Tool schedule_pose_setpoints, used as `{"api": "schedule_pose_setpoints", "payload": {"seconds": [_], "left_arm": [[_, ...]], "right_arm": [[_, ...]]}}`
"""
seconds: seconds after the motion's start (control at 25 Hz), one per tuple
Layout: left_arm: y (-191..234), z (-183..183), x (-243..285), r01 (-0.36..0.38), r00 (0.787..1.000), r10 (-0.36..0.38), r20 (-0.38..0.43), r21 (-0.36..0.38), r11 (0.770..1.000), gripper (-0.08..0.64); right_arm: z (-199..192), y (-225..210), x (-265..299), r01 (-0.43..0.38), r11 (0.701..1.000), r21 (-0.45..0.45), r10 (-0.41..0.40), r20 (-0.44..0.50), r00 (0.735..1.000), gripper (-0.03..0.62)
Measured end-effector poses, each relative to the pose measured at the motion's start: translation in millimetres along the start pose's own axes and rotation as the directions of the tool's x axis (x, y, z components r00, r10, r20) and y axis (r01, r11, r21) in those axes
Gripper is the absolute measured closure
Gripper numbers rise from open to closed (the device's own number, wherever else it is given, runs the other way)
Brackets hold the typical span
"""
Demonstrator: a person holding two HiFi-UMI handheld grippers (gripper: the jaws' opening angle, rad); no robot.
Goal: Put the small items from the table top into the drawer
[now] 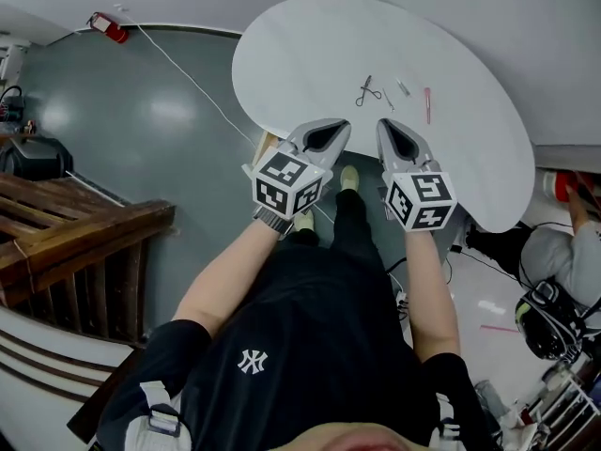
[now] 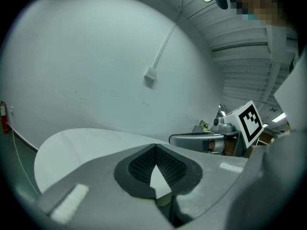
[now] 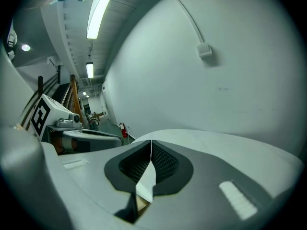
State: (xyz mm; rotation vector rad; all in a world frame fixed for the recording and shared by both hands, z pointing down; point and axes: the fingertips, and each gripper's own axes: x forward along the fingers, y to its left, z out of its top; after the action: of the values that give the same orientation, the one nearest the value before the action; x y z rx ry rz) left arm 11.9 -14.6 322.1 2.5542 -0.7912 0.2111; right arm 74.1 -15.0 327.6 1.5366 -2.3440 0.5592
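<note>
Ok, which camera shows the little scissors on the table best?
The head view: the scissors lie in plain sight on the white table. Both gripper views show only bare tabletop past their own jaws; no scissors appear there.

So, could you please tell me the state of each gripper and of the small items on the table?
Left gripper: fingers shut, empty.
Right gripper: fingers shut, empty.
Small metal scissor-shaped tool: lying flat on the round white table.
Slim pink pen: lying flat on it.
</note>
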Motion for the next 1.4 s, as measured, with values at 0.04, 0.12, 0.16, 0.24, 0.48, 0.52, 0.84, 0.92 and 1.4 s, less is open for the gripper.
{"api": "schedule_pose_setpoints", "payload": {"seconds": [0.04,0.12,0.16,0.24,0.48,0.52,0.84,0.92,1.4], "left_arm": [[5.4,-1.5,7.9,-0.008,1.000,0.008,-0.002,-0.005,1.000,0.560],[16.3,-6.4,25.3,-0.026,1.000,0.026,-0.011,-0.016,1.000,0.560],[22.3,-10.2,34.0,-0.038,0.999,0.037,-0.017,-0.024,0.999,0.560],[34.8,-20.1,50.9,-0.064,0.998,0.062,-0.031,-0.043,0.997,0.560],[63.2,-56.7,89.9,-0.135,0.988,0.129,-0.080,-0.085,0.987,0.560],[66.5,-64.0,93.8,-0.150,0.986,0.141,-0.091,-0.095,0.984,0.560],[105.9,-99.4,124.8,-0.235,0.967,0.217,-0.130,-0.140,0.962,0.560],[109.8,-102.6,126.2,-0.240,0.966,0.221,-0.133,-0.144,0.960,0.560],[125.1,-117.1,126.3,-0.246,0.966,0.224,-0.126,-0.202,0.948,0.560]], "right_arm": [[-4.1,-7.5,9.9,-0.009,1.000,0.000,0.009,-0.017,1.000,0.565],[-14.5,-24.5,31.2,-0.029,1.000,-0.002,0.029,-0.055,0.998,0.558],[-21.4,-33.0,42.3,-0.039,0.999,-0.006,0.039,-0.077,0.996,0.555],[-38.3,-49.7,64.6,-0.058,0.998,-0.020,0.055,-0.124,0.991,0.548],[-97.1,-86.2,120.0,-0.091,0.996,0.010,0.091,-0.269,0.959,0.534],[-108.3,-89.7,127.0,-0.093,0.995,0.019,0.095,-0.292,0.952,0.532],[-166.6,-122.8,194.4,-0.068,0.994,0.085,0.097,-0.422,0.902,0.523],[-173.2,-122.3,201.7,-0.055,0.993,0.101,0.095,-0.446,0.890,0.523],[-190.2,-120.4,225.5,0.027,0.991,0.134,0.047,-0.514,0.857,0.508]]}}
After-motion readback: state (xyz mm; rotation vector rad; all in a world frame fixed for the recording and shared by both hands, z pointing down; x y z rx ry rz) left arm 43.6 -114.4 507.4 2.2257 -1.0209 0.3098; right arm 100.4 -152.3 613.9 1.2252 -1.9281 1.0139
